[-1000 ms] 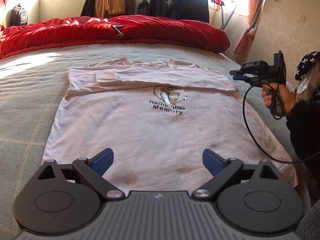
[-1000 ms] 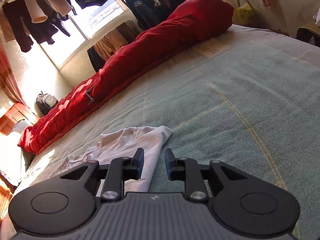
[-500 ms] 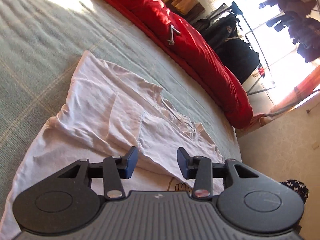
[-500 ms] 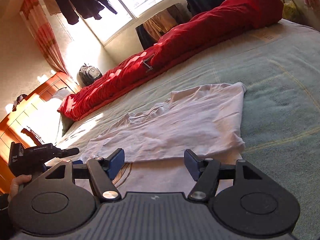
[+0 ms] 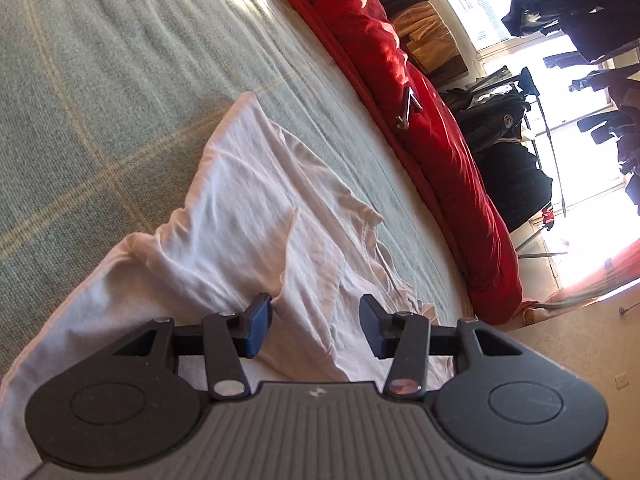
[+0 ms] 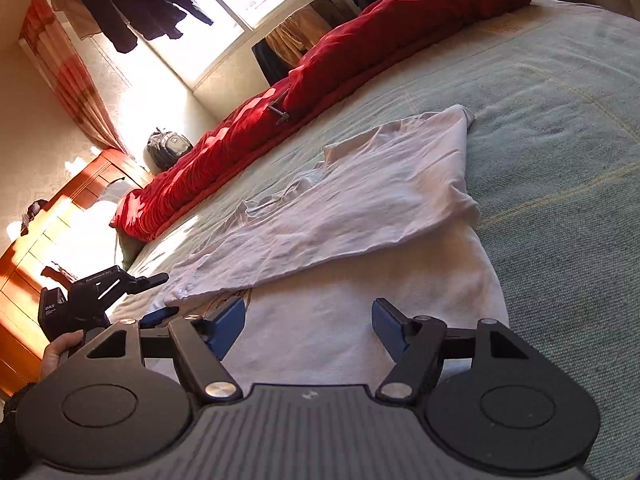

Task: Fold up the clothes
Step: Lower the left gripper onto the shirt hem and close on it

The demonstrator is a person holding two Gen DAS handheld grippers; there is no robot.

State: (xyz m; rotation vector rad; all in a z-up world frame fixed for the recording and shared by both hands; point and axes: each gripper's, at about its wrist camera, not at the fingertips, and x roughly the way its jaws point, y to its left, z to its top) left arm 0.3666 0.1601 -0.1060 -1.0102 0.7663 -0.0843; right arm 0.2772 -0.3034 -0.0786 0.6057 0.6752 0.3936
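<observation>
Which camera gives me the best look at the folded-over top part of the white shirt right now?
The right wrist view: the folded-over flap shows nearly whole there, from its outer corner to the edge lying across the shirt body. The left wrist view sits low and close, showing only the wrinkled sleeve end.

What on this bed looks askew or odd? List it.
The white T-shirt has its top folded down unevenly: the folded edge runs slanted and rumpled, not square across the body. A small metal clip-like object lies on the red duvet. Both grippers are open and hold nothing.
</observation>
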